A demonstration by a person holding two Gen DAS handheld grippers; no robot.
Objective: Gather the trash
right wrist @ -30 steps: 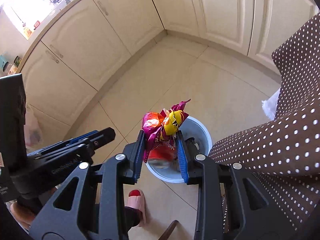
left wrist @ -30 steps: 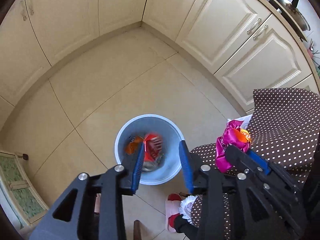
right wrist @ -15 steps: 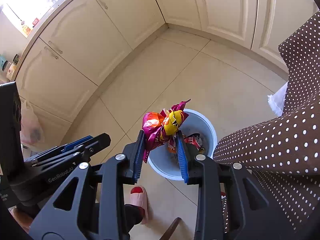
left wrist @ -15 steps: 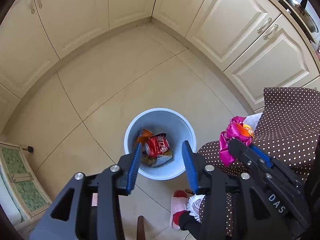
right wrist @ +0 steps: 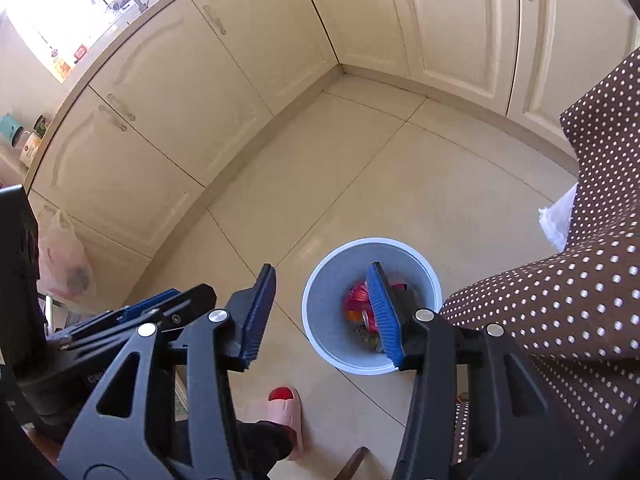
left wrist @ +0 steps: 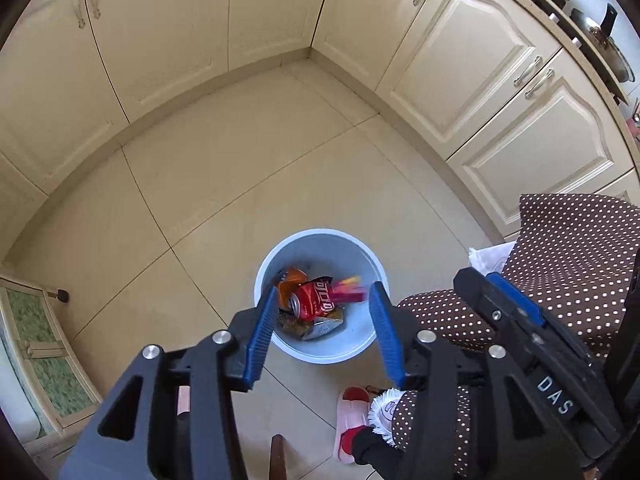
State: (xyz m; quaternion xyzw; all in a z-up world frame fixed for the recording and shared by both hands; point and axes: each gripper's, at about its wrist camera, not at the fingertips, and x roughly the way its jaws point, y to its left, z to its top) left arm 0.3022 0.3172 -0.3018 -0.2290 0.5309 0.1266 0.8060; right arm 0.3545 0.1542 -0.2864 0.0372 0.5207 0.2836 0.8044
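A pale blue round bin (left wrist: 316,236) stands on the tiled floor and shows in the right wrist view (right wrist: 320,276) too. It holds a red drink can (left wrist: 314,302), orange wrappers (left wrist: 292,278) and a blurred pink and yellow wrapper (left wrist: 350,292) falling in. My left gripper (left wrist: 324,334) is open and empty above the bin. My right gripper (right wrist: 322,312) is open and empty above the bin's left rim; its black body (left wrist: 520,328) shows in the left wrist view.
Cream cabinets (left wrist: 460,52) line the walls. A brown polka-dot cloth (left wrist: 576,248) covers the surface at right, with a white cloth (right wrist: 558,216) at its edge. The person's pink slippers (right wrist: 286,408) stand near the bin. A plastic bag (right wrist: 60,260) hangs at left.
My right gripper has opened and let go of the pink and yellow wrapper, which drops into the bin. Both grippers have risen a little.
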